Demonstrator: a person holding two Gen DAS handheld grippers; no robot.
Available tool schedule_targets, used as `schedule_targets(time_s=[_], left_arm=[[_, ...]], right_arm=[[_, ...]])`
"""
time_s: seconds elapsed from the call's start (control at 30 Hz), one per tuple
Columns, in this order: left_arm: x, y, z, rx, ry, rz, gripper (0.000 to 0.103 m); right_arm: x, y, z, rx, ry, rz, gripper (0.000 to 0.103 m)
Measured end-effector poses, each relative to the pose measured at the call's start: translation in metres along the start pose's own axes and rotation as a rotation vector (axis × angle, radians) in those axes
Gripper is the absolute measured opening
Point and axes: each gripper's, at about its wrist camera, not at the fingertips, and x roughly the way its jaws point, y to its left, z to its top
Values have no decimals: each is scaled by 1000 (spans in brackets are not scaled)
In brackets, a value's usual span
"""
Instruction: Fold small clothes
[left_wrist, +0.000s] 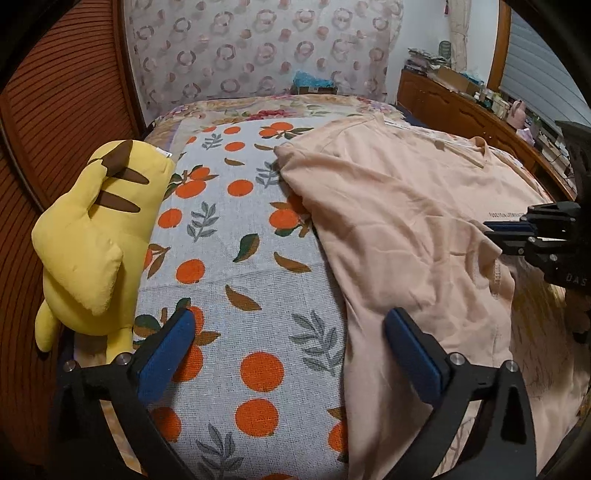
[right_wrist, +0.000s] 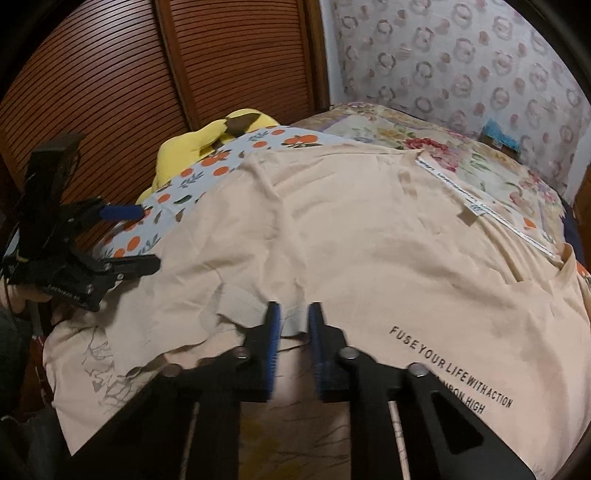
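Note:
A peach T-shirt (left_wrist: 388, 206) lies spread on the bed, printed side up, with black lettering (right_wrist: 450, 369) near its hem. My left gripper (left_wrist: 291, 317) is open wide just above the shirt's left edge: one blue pad is over the orange-print cloth (left_wrist: 236, 236), the other over the shirt, and nothing is held. In the right wrist view the left gripper (right_wrist: 140, 236) shows at the left, jaws apart. My right gripper (right_wrist: 293, 310) is shut on a folded-up piece of the shirt's hem (right_wrist: 243, 299). The left wrist view has the right gripper (left_wrist: 491, 230) at the shirt's right side.
A yellow plush toy (left_wrist: 96, 229) lies at the bed's left edge beside slatted wooden wardrobe doors (right_wrist: 110, 92). A floral bedspread (right_wrist: 424, 136) covers the far end below patterned wallpaper. A wooden cabinet (left_wrist: 443, 99) with clutter stands at the right.

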Motion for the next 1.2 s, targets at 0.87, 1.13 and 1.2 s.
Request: schedule_targets(time_s=[0.87, 1.13, 1.2], left_arm=[[0, -1, 0, -1, 0, 1, 103], [-1, 0, 0, -3, 1, 0, 103], [-3, 0, 1, 4, -2, 21, 103]], right_arm=[[-65, -16, -33, 86, -101, -200, 56], [-118, -19, -84, 171, -172, -262, 56], [-134, -24, -99, 192, -186, -295, 56]])
